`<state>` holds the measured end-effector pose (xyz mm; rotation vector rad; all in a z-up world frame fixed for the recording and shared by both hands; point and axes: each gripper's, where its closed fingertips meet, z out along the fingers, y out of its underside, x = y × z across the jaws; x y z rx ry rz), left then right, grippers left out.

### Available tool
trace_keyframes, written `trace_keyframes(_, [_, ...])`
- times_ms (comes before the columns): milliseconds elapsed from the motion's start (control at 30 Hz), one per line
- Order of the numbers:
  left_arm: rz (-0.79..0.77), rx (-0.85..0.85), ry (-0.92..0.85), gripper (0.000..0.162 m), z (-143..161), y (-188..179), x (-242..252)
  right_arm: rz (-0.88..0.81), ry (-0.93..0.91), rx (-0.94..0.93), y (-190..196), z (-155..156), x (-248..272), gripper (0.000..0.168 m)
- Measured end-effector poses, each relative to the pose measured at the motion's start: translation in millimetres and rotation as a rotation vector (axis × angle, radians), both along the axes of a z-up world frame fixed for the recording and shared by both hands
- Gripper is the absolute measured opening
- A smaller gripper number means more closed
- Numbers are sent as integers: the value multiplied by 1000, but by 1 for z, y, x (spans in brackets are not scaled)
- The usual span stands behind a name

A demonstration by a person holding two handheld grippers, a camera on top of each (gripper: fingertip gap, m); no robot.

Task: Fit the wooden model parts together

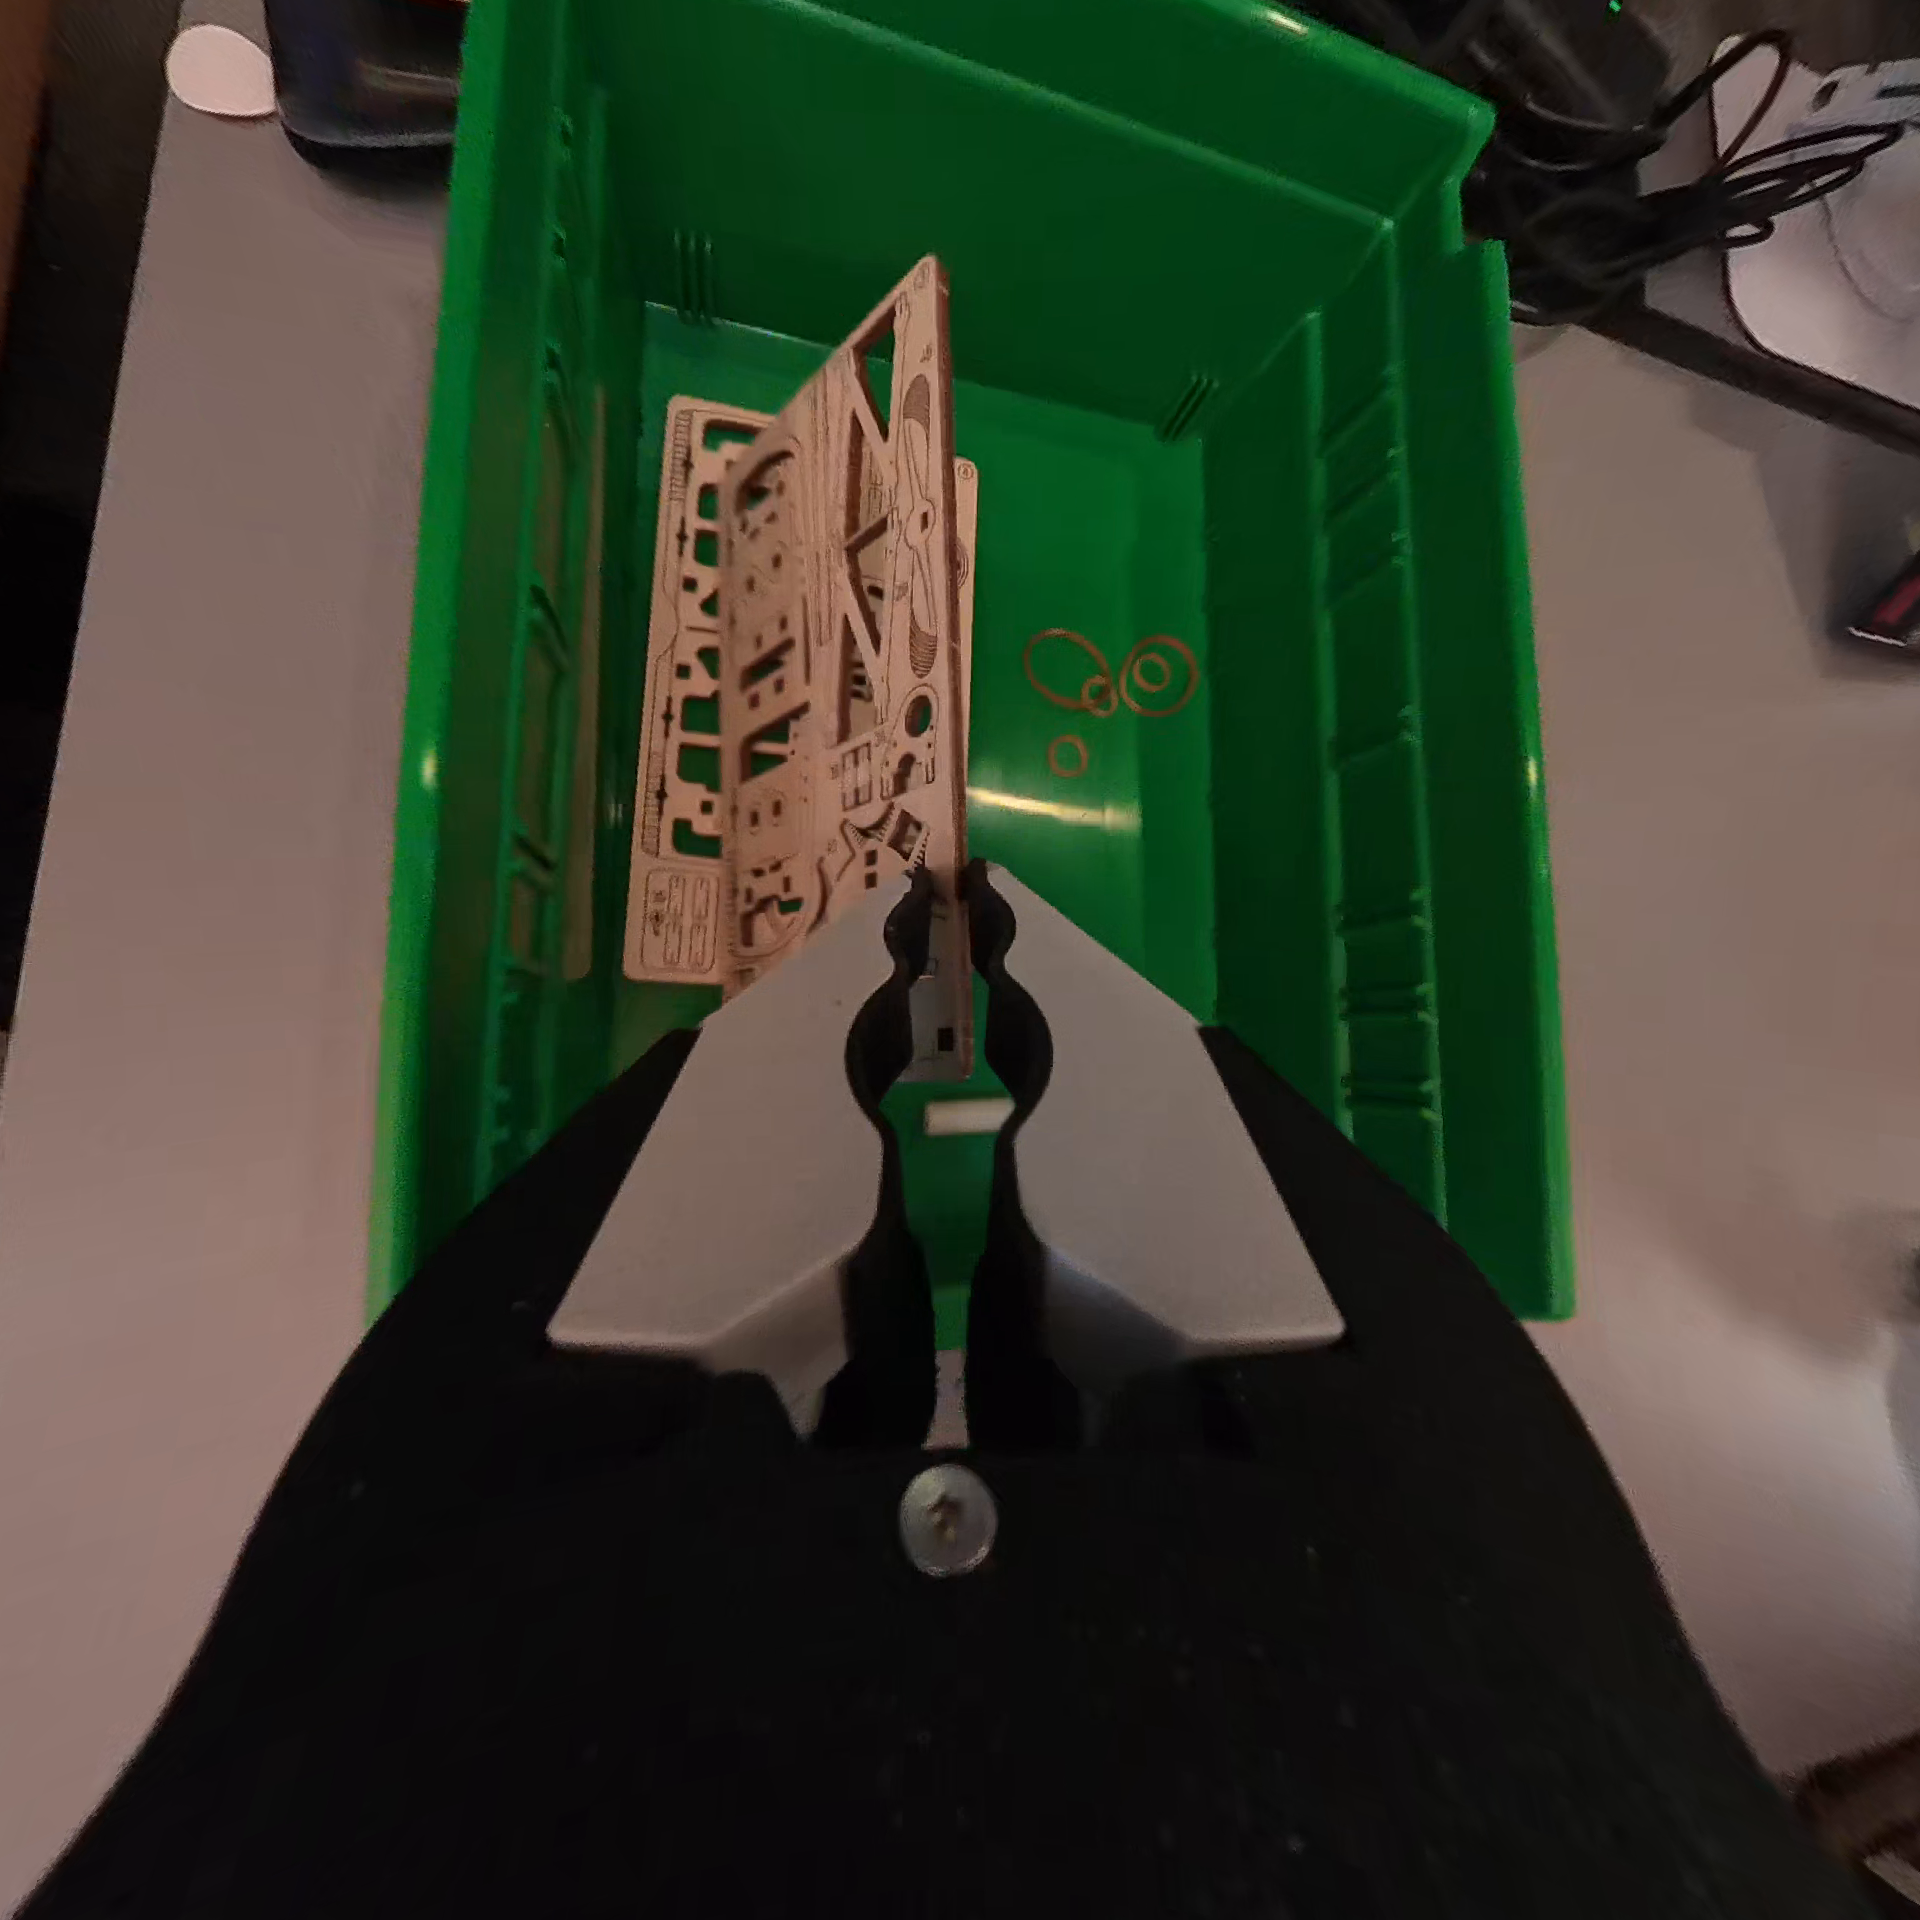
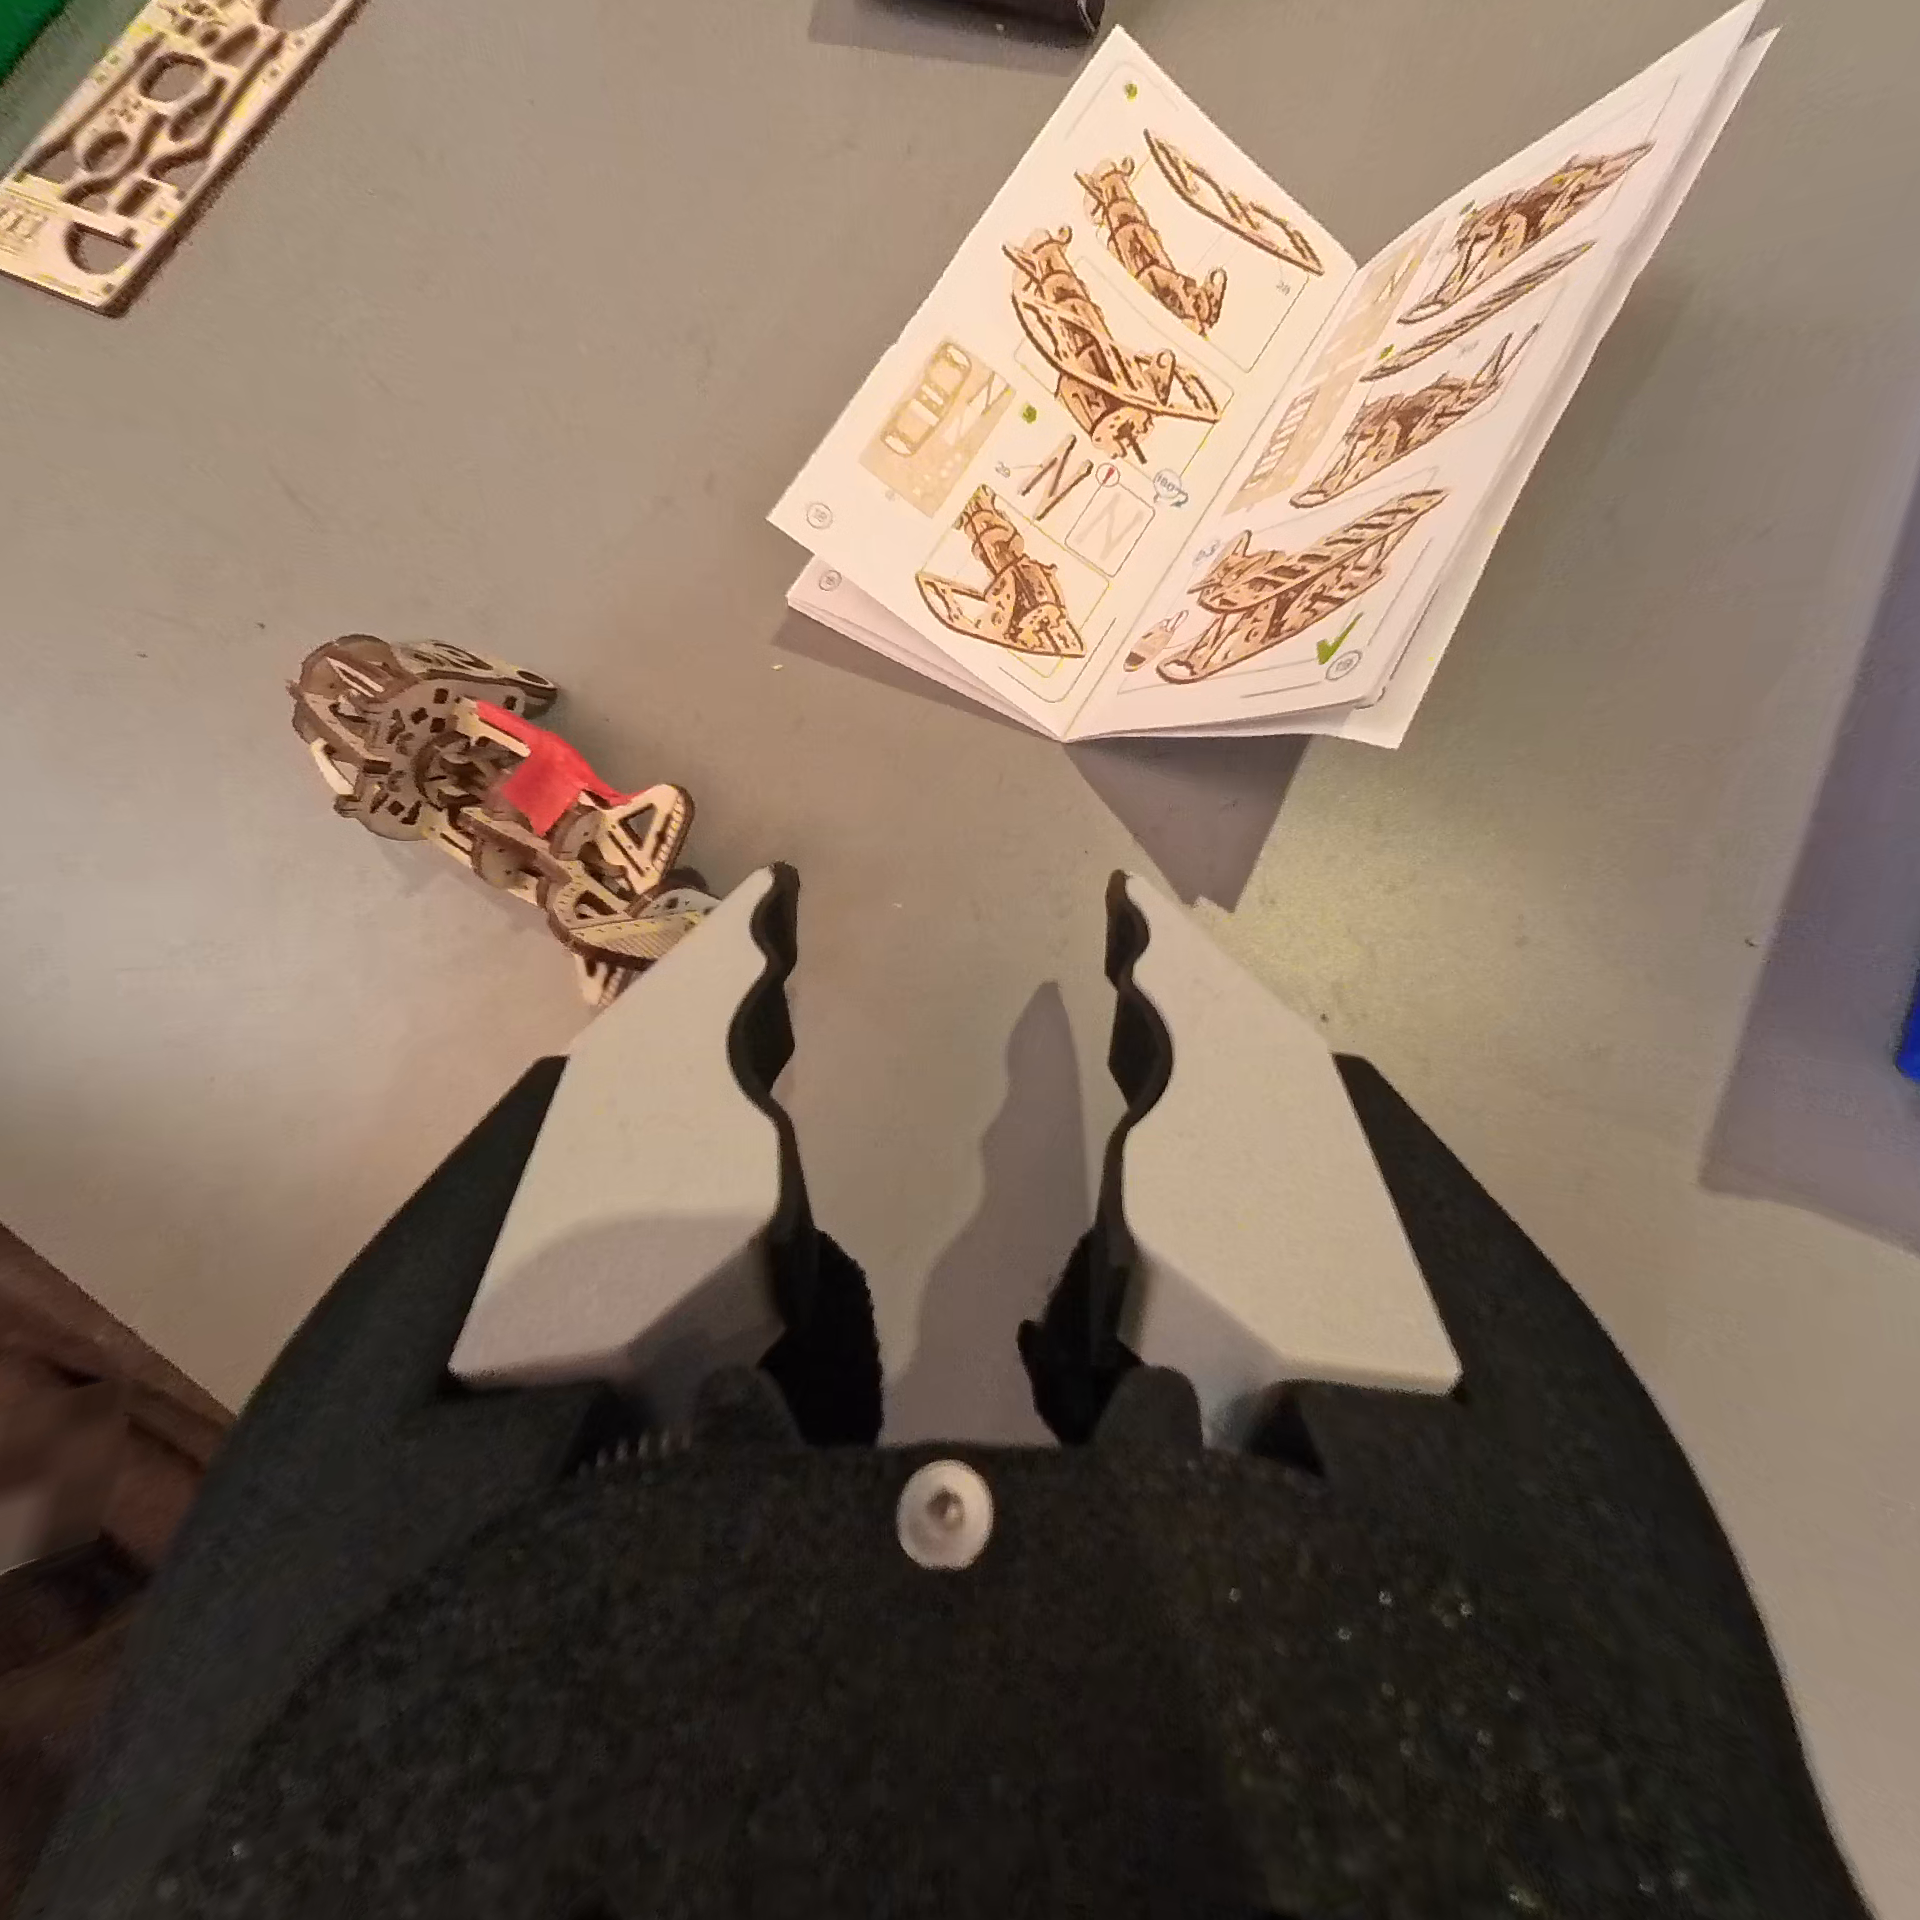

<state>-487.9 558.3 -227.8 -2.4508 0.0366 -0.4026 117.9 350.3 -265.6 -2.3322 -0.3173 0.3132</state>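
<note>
My left gripper [image 1: 948,883] is shut on the near edge of a laser-cut wooden parts sheet [image 1: 883,623] and holds it on edge above the inside of a green plastic bin [image 1: 1371,623]. A second wooden sheet [image 1: 686,675] lies flat on the bin floor beneath it. Several thin brown rubber rings [image 1: 1107,681] lie on the bin floor to the right. My right gripper [image 2: 951,894] is open and empty above the grey table. A partly built wooden model with red tape [image 2: 499,800] lies on the table just left of its left finger.
An open instruction booklet [image 2: 1247,416] lies ahead of the right gripper. Another wooden parts sheet [image 2: 156,135] lies at the far left. Dark cables [image 1: 1662,177] and a dark container [image 1: 353,83] sit behind the bin. The table edge [image 2: 104,1309] runs near left. The grippers' ends are close to 65 centimetres from one another.
</note>
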Motion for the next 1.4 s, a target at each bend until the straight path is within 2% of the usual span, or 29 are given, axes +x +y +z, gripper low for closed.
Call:
trace_keyframes(133, [-7, 0, 23, 4, 1, -25, 2, 13, 4, -2, 1, 0, -4, 58])
trace_keyframes(233, [2, 24, 120, 2, 1, -41, -1, 26, -1, -2, 0, 0, -7, 58])
trace_keyframes(333, [15, 101, 226, 0, 18, -50, -5, 29, -7, 5, 0, 2, -8, 58])
trace_keyframes(433, [12, 177, 258, 0, 42, -56, 0, 32, 3, 12, 0, 6, -10, 58])
trace_keyframes(700, [-27, 291, 57, 0, 89, -74, 23, 52, 15, 38, 5, 15, -19, 57])
trace_keyframes(900, [-38, 284, 7, 0, 81, -76, 28, 66, 16, 39, 4, 14, -24, 57])
trace_keyframes(1000, [-114, 252, 47, 0, 54, -81, 47, 65, 20, 35, 2, 13, -24, 57])
trace_keyframes(1100, [-157, 296, -9, 0, 53, -88, 68, 58, 16, 33, 0, 13, -20, 57])
trace_keyframes(1200, [-149, 318, 59, 1, 53, -89, 68, 57, 26, 29, 0, 13, -19, 56])
trace_keyframes(1400, [-150, 295, 80, 0, 54, -88, 61, 60, 17, 32, 2, 16, -19, 56])
